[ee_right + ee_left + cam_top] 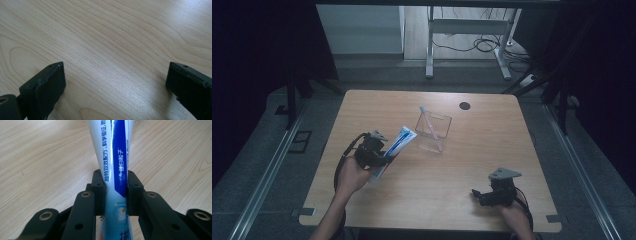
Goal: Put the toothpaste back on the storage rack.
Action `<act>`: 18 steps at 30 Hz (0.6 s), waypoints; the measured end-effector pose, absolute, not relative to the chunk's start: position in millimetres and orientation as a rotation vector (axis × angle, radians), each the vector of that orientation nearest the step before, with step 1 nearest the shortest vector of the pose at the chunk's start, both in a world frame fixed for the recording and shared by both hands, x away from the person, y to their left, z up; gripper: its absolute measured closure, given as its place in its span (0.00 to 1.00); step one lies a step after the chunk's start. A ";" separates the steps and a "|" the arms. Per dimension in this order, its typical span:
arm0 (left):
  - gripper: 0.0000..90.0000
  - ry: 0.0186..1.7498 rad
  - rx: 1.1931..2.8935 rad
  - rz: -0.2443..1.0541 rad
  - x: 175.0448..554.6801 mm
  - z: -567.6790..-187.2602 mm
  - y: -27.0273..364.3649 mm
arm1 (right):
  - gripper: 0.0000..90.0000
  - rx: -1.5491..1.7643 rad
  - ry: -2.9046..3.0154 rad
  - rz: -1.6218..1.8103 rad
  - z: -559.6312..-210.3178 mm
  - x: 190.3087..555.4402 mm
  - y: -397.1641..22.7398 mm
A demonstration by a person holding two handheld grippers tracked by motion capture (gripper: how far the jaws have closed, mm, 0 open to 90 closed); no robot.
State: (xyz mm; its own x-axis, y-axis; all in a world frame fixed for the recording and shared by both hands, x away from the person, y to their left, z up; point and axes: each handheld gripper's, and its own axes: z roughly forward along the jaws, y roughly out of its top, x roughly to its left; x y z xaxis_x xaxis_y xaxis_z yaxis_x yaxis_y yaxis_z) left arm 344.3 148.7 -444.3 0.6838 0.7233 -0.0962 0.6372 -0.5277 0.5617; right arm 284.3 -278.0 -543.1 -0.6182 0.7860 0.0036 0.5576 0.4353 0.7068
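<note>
A: High view, quick. Left claw (384, 159) clenched on the toothpaste tube (396, 145), left of centre of the frame, tube slanting up and to the right, lifted off the worktop (472, 190).

B: Left gripper view agrees. Pads (99, 192) pinch the toothpaste tube (115, 165) on both sides, wood grain behind it.

A: Right claw (477, 195)?

B: Released. Lower right of the frame, low over the worktop, nothing in it. Right gripper view has the jaws wide apart over bare wood.

A: Step?

B: I'd say carrying the tube toward the clear plastic box (432, 131) at centre. A pink toothbrush (430, 126) is already leaning in it.

A: Next?

B: Probably swing the tube's far end over the box's open top, lower it beside the toothbrush, then let go. Mind the rim; a light box could tip.
</note>
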 end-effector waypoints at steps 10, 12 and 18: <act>0.82 1.027 2.305 0.203 345.9 -440.2 143.9 | 0.02 1.152 2.366 0.982 -543.1 284.2 -278.0; 0.82 1.023 2.299 0.202 346.7 -438.8 143.5 | 0.02 1.158 2.367 0.982 -543.0 284.0 -277.8; 0.81 1.007 2.292 0.206 349.3 -433.8 138.7 | 0.02 1.153 2.366 0.982 -543.1 284.2 -277.9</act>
